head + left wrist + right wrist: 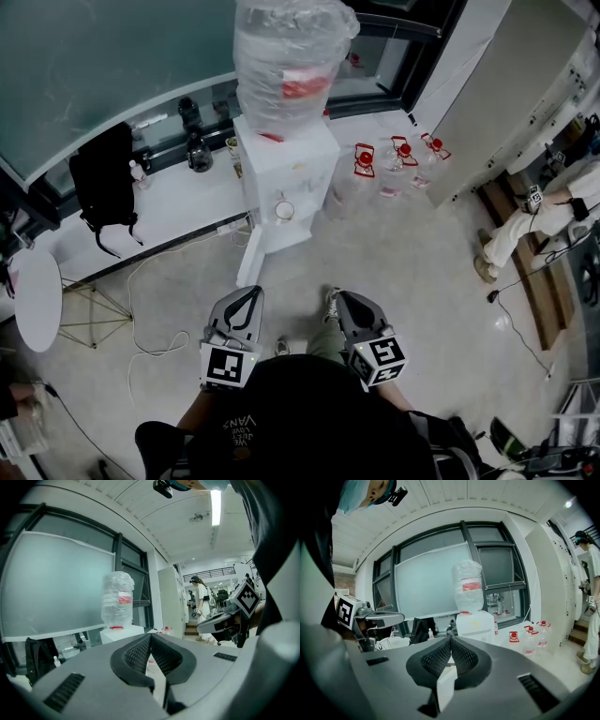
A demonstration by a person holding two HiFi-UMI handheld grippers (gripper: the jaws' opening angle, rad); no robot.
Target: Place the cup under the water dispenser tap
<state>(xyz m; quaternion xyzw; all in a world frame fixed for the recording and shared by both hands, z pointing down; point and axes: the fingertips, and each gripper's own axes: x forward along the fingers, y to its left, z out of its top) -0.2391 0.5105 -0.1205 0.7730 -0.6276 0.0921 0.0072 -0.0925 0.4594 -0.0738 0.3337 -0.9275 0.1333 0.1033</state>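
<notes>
1. Dispenser [286, 178]: white, smooth casing that looks like plastic.
2. Bottle [286, 56]: clear plastic under crinkled, glossy film.
3. Cup [284, 211]: pale with a slight gloss; material unclear.
4. Backpack [105, 178]: black, matt cloth.
5. Jugs [398, 169]: clear plastic with red caps.
6. Floor [403, 272]: pale and smooth, with a faint sheen.
7. Left gripper [151, 635] and right gripper [451, 638]: grey, matt plastic shells; pads [138, 656] are black, matt and finely gridded.

Your left tongs [251, 292] and right tongs [339, 298] hover side by side, well short of the water dispenser [286, 178]. Both aim toward it, nearly level, jaws pressed together with nothing between them.
</notes>
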